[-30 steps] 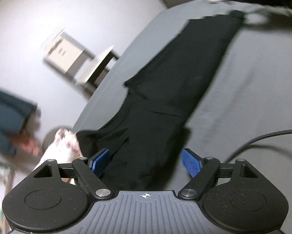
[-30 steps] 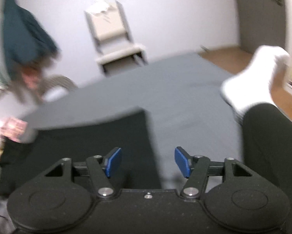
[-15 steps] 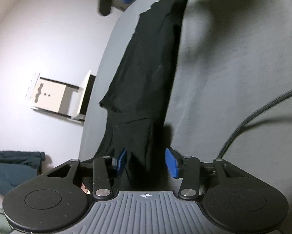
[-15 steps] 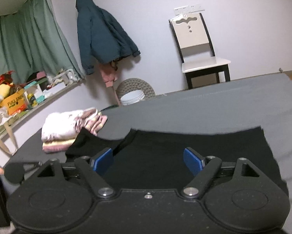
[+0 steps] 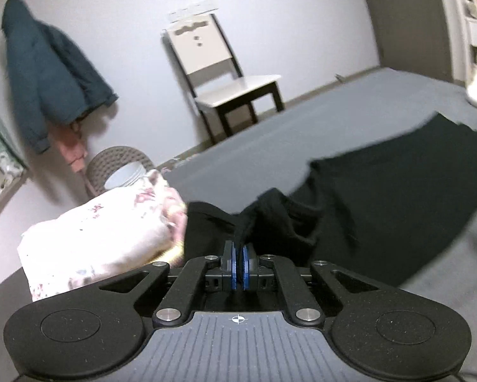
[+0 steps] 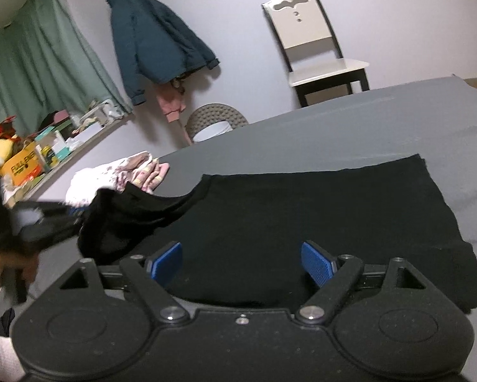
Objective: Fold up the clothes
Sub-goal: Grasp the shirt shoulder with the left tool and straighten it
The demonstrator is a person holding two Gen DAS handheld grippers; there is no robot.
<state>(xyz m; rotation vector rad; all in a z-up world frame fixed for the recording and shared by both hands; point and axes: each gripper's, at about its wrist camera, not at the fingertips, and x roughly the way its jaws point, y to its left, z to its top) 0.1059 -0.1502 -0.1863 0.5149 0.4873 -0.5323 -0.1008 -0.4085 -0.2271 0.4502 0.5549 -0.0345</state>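
The left claw (image 5: pixel 238 265) is clenching a sleeve (image 5: pixel 254 213) of the black T-shirt (image 6: pixel 302 216) and is lifting it a little off the bed (image 6: pixel 334 130). The right claw (image 6: pixel 243 262) is hanging released over the near edge of the shirt, gripping nothing. I am judging that a sleeve fold is in hand: the next move is asking the left claw to carry the sleeve inward across the flat body and lay it smooth.

The shirt is lying spread on the grey bed, with folded floral clothes (image 5: pixel 104 226) just beside the sleeve. Farther away, a woven basket (image 6: pixel 217 121), a hanging teal jacket (image 6: pixel 155 38) and a white chair (image 6: pixel 318 54) are standing near the pale wall.
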